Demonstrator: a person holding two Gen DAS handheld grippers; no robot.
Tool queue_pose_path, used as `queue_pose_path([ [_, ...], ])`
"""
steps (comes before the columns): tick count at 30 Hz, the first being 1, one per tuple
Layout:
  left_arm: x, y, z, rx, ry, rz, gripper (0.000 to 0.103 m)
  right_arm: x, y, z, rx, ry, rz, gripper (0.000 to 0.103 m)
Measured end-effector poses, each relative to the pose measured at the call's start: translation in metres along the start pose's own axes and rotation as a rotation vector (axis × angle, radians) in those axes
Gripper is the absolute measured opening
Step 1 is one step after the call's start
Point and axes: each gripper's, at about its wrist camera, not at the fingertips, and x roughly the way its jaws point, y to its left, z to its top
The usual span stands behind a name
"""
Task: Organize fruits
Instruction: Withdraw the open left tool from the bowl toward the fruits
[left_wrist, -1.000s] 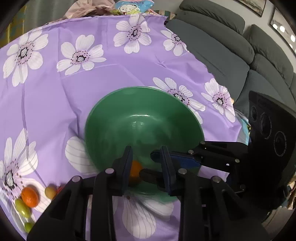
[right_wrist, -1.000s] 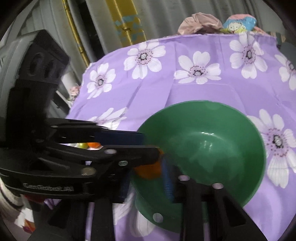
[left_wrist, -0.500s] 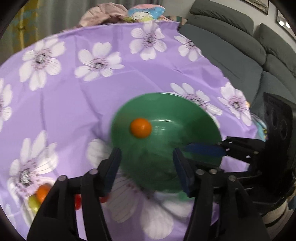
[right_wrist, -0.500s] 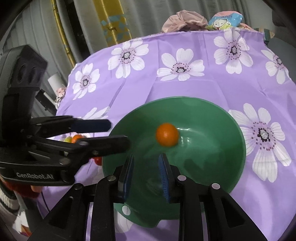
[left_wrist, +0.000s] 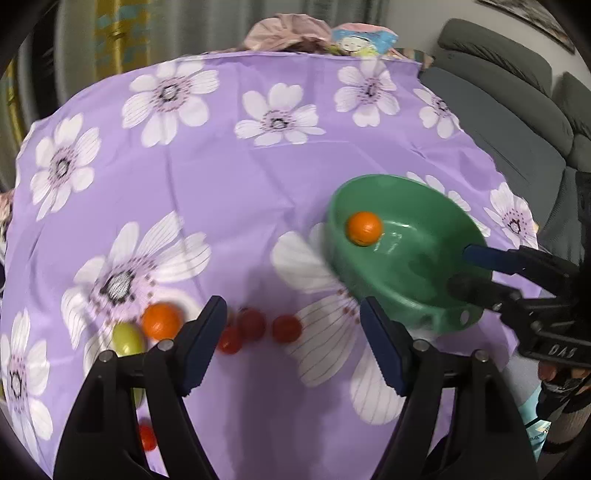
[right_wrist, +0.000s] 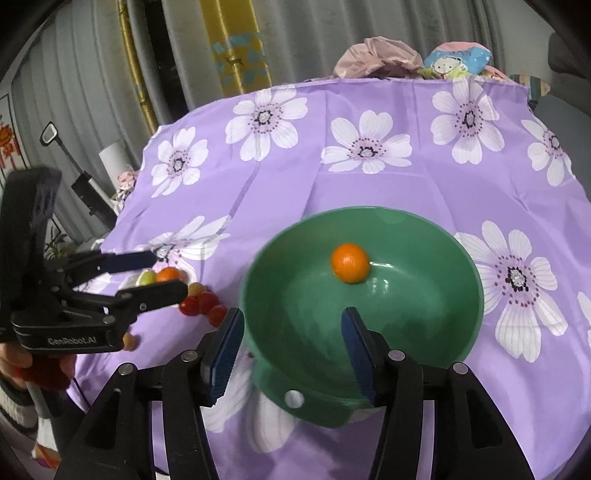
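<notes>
A green bowl (left_wrist: 406, 280) (right_wrist: 424, 317) stands on the purple flowered cloth with one orange (left_wrist: 364, 228) (right_wrist: 349, 263) inside. My left gripper (left_wrist: 293, 343) (right_wrist: 147, 277) is empty and its jaws are opening over a loose pile left of the bowl. The pile holds red cherry tomatoes (left_wrist: 251, 325) (right_wrist: 199, 302), another orange (left_wrist: 161, 321) (right_wrist: 168, 275) and a green fruit (left_wrist: 127, 338). My right gripper (right_wrist: 291, 347) (left_wrist: 480, 269) is opening too. Its pads stand apart on either side of the bowl's near rim and do not press on it.
A grey sofa (left_wrist: 517, 110) runs along the right side of the table. A pink cloth bundle (right_wrist: 376, 59) and a cartoon-printed pack (right_wrist: 458, 59) lie at the far edge. One more red fruit (left_wrist: 147, 437) sits near the front left edge. Curtains hang behind.
The left gripper opened, dropped the orange into the bowl and swung left to the fruit pile. The right jaws, narrow at the bowl's near rim before, have spread.
</notes>
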Motion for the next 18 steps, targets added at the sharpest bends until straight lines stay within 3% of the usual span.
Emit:
queue_pose_path([
  [4,-0.009,0.021,-0.016,-0.062,0.006,0.020,0.076,0.001,0.015,0.001,-0.027,0.004,0.033,0.064],
  [18,-0.055,0.120,-0.083,-0.327,-0.015,0.149,0.076,0.027,0.073,-0.011,-0.139,0.086,0.138,0.064],
])
